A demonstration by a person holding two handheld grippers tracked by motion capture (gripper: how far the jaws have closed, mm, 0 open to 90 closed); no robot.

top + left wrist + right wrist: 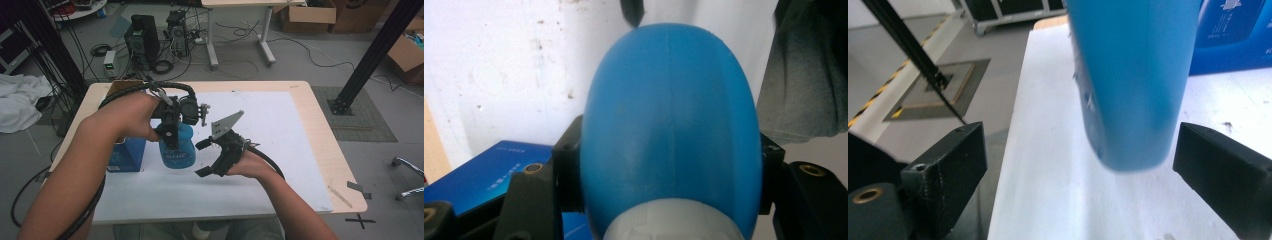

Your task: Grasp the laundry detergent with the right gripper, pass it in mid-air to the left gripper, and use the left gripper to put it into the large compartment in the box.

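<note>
The blue plastic bottle (pixel 176 147) with a pale grey neck is held just above the white sheet (pixel 280 150) that covers the pale wooden counter (pixel 320 125), left of the sheet's middle. At the far left of the counter a dark blue cardboard box (pixel 125 155) stands just beside the bottle, on its left. The left tongs (pixel 170 132) come down on the bottle from above; in the left gripper view their two black pads (pixel 569 165) press against the bottle's (pixel 669 130) opposite sides near its neck, so they are clamped on it, with the box's (pixel 484 175) top showing below and to the left. To the right of the bottle the right tongs (pixel 206 158) are spread wide and point toward it, close by but not touching. In the right gripper view their fingers (pixel 948 165) stand well apart on either side of the bottle's (pixel 1133 85) lower end, with a gap at each side and nothing gripped, and the box (pixel 1233 35) sits behind at the upper right.
</note>
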